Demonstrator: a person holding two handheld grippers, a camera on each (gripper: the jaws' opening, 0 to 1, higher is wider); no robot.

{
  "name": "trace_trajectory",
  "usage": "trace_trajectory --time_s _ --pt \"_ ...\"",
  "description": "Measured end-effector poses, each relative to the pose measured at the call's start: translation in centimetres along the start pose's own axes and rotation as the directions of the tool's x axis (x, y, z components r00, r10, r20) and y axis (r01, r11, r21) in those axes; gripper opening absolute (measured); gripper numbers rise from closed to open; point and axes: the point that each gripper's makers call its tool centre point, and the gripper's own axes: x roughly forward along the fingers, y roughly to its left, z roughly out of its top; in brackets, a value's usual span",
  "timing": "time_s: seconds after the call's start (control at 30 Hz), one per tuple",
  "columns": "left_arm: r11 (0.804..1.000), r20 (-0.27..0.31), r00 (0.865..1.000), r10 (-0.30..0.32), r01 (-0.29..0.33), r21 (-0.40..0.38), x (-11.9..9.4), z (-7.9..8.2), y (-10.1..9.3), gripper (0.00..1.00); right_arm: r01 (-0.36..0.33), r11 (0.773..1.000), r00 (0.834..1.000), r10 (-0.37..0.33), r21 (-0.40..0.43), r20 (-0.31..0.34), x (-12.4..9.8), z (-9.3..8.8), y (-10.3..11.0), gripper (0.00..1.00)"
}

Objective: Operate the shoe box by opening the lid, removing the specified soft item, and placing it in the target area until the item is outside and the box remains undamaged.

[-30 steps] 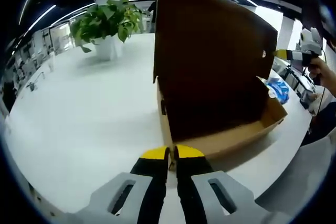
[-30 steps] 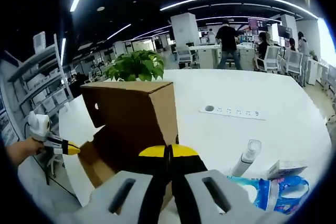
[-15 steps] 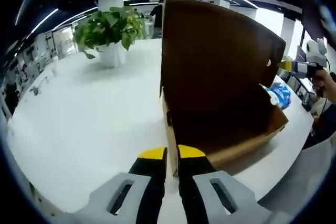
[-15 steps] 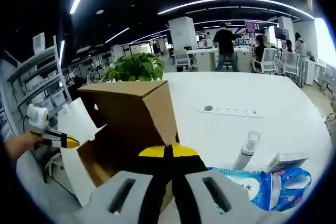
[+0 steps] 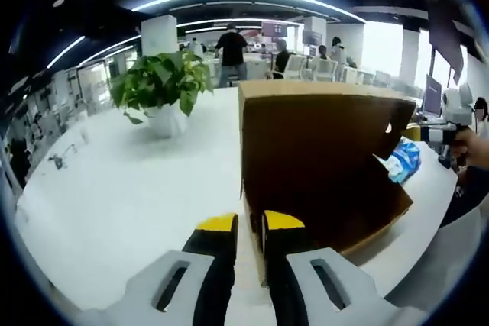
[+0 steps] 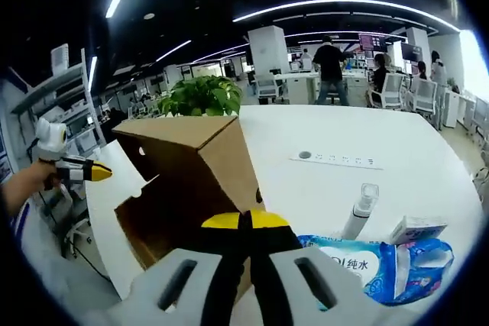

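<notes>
The brown cardboard shoe box (image 5: 321, 166) stands on the white table (image 5: 114, 188) with its lid raised upright. Its inside is dark, and I can make out nothing in it. My left gripper (image 5: 249, 224) is at the box's near left wall, jaws a narrow gap apart, the wall's edge showing in that gap. From the other side the box (image 6: 199, 181) rises behind my right gripper (image 6: 244, 220), whose yellow tips are pressed together with nothing seen between them. A soft blue tissue pack (image 6: 359, 265) lies on the table right of the box, also the tissue pack (image 5: 401, 159).
A potted plant (image 5: 160, 85) stands at the back of the table. A white bottle (image 6: 359, 215), a small carton (image 6: 416, 230) and a power strip (image 6: 336, 160) lie on the table (image 6: 367, 135). A hand holds the right gripper (image 5: 451, 131) beyond the lid. People and chairs are far behind.
My left jaws have spread slightly apart. The left view has risen and pulled back, so the box looks lower. In the right gripper view the left gripper has moved up.
</notes>
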Motion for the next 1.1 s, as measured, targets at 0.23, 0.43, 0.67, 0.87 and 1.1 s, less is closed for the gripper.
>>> trace_trajectory --time_s 0.23,0.43,0.67,0.87,1.1 --pt "0.999 0.041 0.999 0.0 -0.002 0.039 -0.1 2.7 0.5 0.11 -0.003 1.0 1.0 0.003 0.002 -0.004 -0.3 -0.7 0.3 0.0" --pt "0.997 0.057 0.998 -0.018 0.014 0.074 -0.1 3.7 0.2 0.11 -0.006 1.0 1.0 0.006 0.006 -0.008 -0.5 -1.1 0.5 0.0" --pt "0.996 0.067 0.997 -0.032 0.027 0.082 -0.3 4.0 -0.1 0.11 -0.014 0.999 1.0 0.014 -0.035 -0.011 -0.6 -1.6 0.8 0.01" --pt "0.992 0.066 0.996 -0.057 0.049 0.118 -0.5 3.5 -0.8 0.11 -0.025 0.998 1.0 0.024 -0.055 -0.02 -0.7 -2.0 0.8 0.01" --pt "0.99 0.054 0.996 -0.069 0.062 0.129 -0.7 2.8 -1.0 0.1 -0.033 0.996 0.999 0.031 -0.082 -0.031 -0.8 -2.7 1.0 0.02"
